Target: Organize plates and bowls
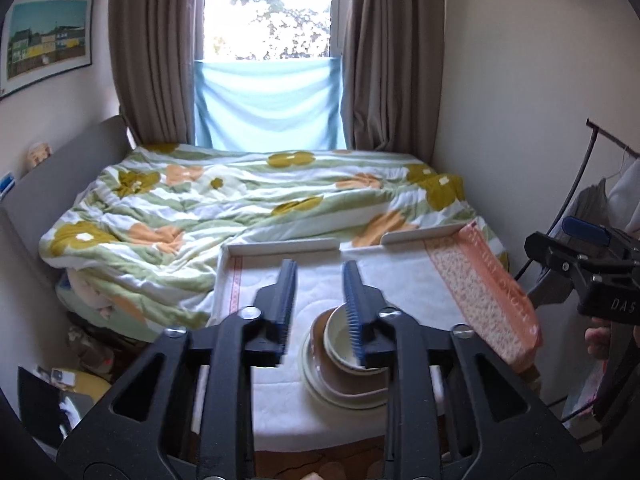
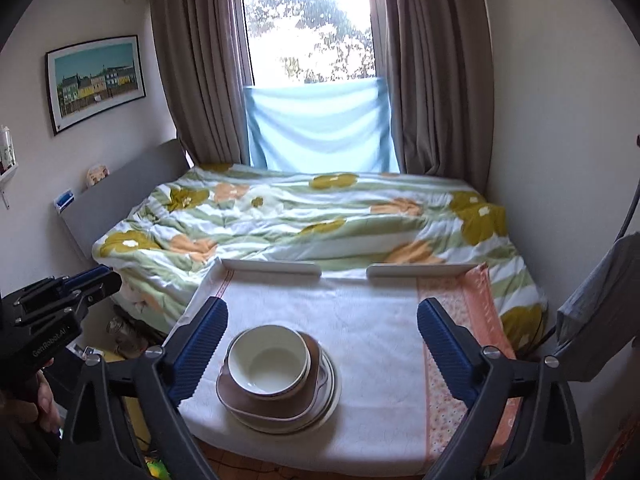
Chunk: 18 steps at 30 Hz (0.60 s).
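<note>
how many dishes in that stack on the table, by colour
cream bowl: 1
brown dish: 1
pale plates underneath: at least 2, rims overlap too much to be sure
total: at least 4

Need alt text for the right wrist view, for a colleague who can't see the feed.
A cream bowl sits on a brown dish atop pale plates, stacked on a white-clothed table. The right tongs stand wide open and empty above it; a flowered bed and curtained window lie behind.
</note>
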{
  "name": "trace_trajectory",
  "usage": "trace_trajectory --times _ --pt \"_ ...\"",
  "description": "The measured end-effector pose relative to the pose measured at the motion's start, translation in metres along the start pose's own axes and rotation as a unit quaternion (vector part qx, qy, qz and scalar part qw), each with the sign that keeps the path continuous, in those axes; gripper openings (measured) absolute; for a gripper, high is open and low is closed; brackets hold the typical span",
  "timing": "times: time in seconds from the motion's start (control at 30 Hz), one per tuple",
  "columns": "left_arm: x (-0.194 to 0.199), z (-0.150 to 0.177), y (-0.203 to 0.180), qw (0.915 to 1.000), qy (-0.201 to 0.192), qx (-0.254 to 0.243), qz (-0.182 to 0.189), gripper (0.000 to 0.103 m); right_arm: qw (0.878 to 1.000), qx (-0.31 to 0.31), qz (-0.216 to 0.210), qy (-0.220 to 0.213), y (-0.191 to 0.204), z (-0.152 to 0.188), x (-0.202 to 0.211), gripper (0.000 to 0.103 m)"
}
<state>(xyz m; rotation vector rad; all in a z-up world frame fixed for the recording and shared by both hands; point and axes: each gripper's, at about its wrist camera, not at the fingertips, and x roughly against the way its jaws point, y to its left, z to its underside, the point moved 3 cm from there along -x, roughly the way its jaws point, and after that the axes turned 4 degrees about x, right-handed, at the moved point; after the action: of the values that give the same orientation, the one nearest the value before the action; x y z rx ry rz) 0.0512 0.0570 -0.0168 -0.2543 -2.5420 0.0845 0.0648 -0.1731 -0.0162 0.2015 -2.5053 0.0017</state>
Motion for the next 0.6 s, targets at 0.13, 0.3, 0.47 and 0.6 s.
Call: trace_trajectory --times 0.13,0.3,0.47,0.6 --pt "0.024 -0.003 -0.010 0.9977 -0.066 0.012 0.015 0.103 0.999 0.011 0.010 -0.030 -0.003 -0.004 0.015 0.102" --pt "0.032 -0.002 -0.018 0.9974 -0.071 0.003 -0.010 0.103 0.998 -0.002 0.028 -0.049 -0.014 -0.005 0.029 0.102" --pt "0.035 0.004 -0.018 0.9973 -0.069 0.015 -0.022 0.103 0.997 -0.001 0.039 -0.065 -0.015 -0.002 0.037 0.102" --pt "0.041 0.001 -0.016 0.9961 -0.081 0.021 -0.029 0.103 0.997 -0.004 0.045 -0.068 -0.016 0.001 0.040 0.102"
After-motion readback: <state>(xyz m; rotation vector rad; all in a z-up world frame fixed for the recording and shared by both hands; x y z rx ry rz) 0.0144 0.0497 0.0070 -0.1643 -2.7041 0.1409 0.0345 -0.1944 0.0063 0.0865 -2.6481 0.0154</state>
